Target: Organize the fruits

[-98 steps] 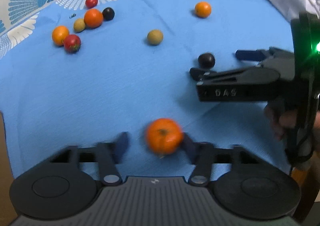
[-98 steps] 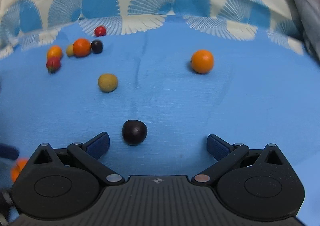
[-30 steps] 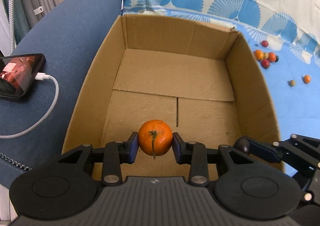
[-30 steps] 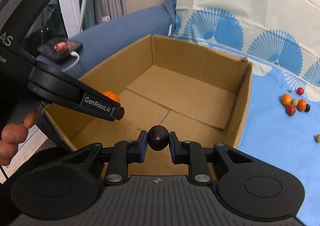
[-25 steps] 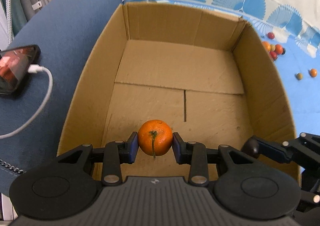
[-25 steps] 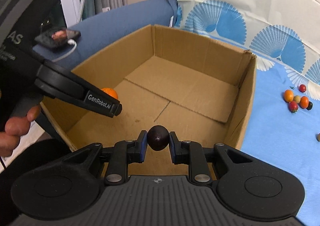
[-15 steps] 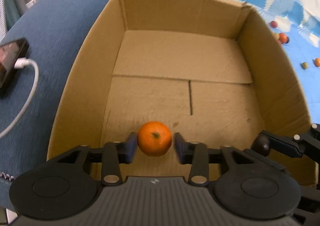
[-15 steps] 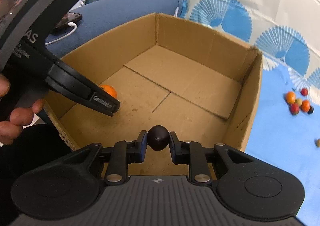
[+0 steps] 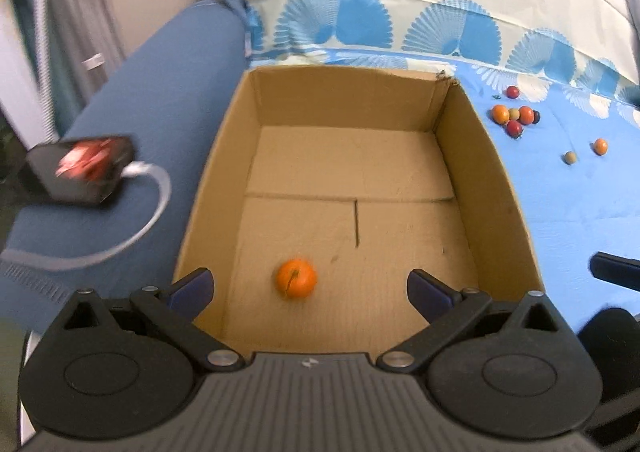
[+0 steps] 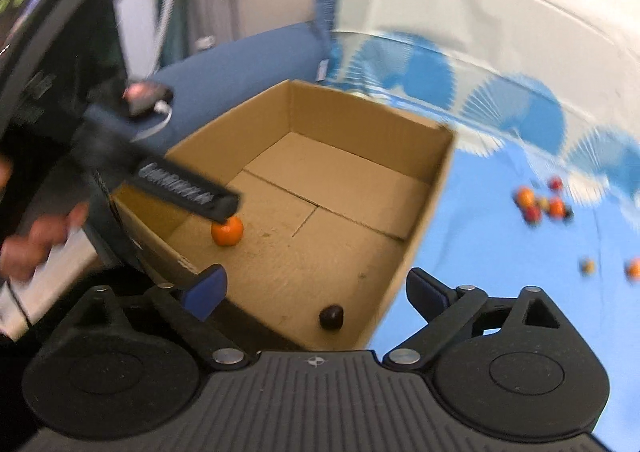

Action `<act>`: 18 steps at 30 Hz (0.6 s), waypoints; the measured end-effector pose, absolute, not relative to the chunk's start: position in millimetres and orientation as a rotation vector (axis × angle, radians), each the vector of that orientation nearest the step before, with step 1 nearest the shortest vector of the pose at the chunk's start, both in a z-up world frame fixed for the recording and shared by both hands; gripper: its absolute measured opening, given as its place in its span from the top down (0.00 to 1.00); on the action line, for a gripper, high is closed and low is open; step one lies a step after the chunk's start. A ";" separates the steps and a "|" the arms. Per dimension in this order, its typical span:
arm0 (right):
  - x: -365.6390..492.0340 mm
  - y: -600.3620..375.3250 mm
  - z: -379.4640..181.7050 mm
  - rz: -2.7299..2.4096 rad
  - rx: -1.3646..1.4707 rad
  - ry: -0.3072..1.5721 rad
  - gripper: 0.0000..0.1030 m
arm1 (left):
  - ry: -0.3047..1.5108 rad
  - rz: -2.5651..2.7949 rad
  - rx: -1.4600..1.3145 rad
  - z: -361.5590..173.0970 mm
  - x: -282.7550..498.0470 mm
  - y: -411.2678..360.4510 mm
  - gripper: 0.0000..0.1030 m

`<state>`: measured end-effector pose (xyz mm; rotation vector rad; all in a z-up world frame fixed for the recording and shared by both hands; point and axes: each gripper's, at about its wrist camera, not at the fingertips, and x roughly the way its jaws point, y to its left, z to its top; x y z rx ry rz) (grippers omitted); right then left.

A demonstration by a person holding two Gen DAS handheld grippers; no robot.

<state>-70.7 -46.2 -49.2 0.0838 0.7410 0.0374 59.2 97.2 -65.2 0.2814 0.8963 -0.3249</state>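
A brown cardboard box stands on the blue cloth beside a blue sofa arm. On its floor near the front lies an orange mandarin, also seen as the mandarin in the right wrist view. A dark plum rests in the box's near right corner. My left gripper hangs above the box, jaws opening wide, nothing between the pads. My right gripper is likewise above the box, jaws opening, empty. One finger of the left gripper crosses the right wrist view, held by a hand.
Several small fruits lie in a cluster on the blue cloth right of the box, with two more fruits further right. A phone on a white cable rests on the sofa arm. A patterned cloth hangs behind.
Both grippers opened and let go: the mandarin and the plum dropped onto the box floor. Both hands rose and pulled back, so the box looks smaller and farther.
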 end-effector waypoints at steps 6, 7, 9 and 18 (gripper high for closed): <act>-115.6 -36.1 -22.9 -0.001 0.101 0.640 0.02 | 0.860 -0.292 0.284 -39.2 4.5 118.7 0.00; -121.4 -35.7 -19.0 0.000 0.096 0.621 0.02 | 0.850 -0.291 0.277 -34.8 -3.4 121.3 0.00; -133.0 -33.3 -10.9 -0.009 0.086 0.581 0.01 | 0.833 -0.292 0.264 -26.2 -17.6 124.8 0.00; -183.1 -24.5 7.2 -0.024 0.076 0.487 0.01 | 0.776 -0.287 0.264 -8.6 -63.7 123.0 0.00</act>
